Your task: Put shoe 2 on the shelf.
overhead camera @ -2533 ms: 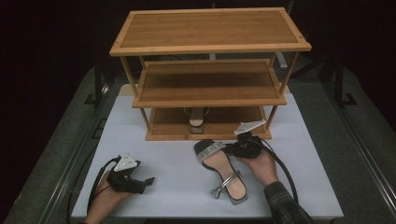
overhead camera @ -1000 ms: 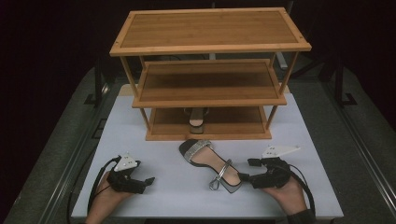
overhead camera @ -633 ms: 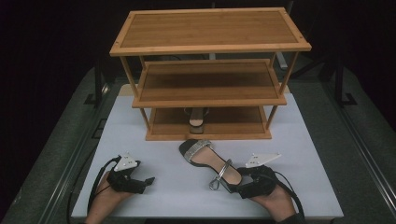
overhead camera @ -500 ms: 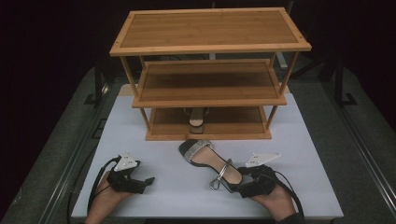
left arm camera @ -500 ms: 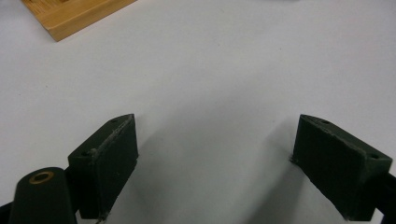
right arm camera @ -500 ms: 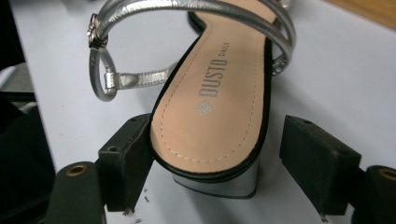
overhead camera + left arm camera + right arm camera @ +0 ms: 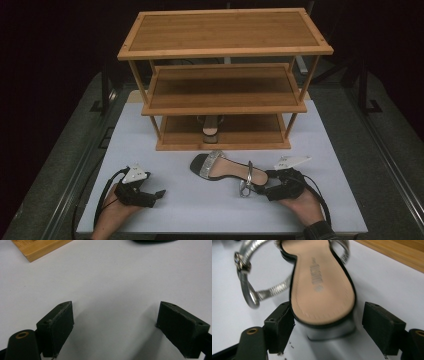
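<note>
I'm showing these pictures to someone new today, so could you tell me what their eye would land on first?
Most striking is the three-tier bamboo shoe rack at the back of the white table. In front of it lies a silver-strapped sandal, its heel between the open jaws of the right gripper. A matching sandal sits on the rack's bottom shelf, and the left gripper rests open at the near left.

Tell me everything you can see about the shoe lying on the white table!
The sandal has a tan insole with a printed logo, a black edge, a sparkly silver toe band, a silver ankle strap with a buckle and a shiny silver block heel. It lies flat on the white mat, toe toward the wooden rack. The right gripper has open jaws around its heel, one pad touching.
</note>
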{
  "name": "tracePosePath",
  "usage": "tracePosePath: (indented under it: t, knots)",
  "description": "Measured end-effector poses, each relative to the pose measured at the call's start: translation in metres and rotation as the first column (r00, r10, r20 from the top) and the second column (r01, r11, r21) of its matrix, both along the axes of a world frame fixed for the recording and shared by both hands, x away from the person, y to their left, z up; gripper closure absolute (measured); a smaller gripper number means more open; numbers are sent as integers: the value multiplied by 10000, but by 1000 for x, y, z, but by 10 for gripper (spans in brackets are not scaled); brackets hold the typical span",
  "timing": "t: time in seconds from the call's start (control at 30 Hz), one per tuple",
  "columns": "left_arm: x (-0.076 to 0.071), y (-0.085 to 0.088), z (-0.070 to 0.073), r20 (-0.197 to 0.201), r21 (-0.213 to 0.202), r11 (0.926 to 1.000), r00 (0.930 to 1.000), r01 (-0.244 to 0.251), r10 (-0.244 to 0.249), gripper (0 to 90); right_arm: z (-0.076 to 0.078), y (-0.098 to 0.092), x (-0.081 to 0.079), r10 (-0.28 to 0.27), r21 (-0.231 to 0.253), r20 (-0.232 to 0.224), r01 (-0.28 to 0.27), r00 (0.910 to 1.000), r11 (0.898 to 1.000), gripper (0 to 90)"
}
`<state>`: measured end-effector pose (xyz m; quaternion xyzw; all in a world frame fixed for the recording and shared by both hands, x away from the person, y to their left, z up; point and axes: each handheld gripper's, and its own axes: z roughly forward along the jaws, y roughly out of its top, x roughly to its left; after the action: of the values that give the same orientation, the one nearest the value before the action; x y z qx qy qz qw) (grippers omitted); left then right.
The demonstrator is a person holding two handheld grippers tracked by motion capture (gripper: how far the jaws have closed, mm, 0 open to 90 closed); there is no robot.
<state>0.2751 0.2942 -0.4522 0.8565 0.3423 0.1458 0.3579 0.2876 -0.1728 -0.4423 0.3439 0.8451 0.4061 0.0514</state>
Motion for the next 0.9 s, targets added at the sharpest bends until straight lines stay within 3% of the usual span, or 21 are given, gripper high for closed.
tracePosePath:
  t: [0.23, 0.37, 0.53, 0.9]
  knots:
    - [0, 0, 0, 30, 20, 10000, 10000, -22, 22, 132, -2, 17, 5, 255, 24, 107, -255, 9996, 9997, 241]
    - [0, 0, 0, 35, 26, 10000, 10000, -27, 27, 133, -3, 22, 8, 151, -23, 156, -151, 9998, 9999, 293]
    - [0, 0, 0, 37, 27, 10000, 10000, -30, 30, 133, -6, 26, 12, 245, -515, 253, -232, 9994, 9984, 327]
    - [0, 0, 0, 35, 22, 10000, 10000, -33, 33, 133, -6, 33, 14, 372, -688, 483, -339, 9981, 9971, 370]
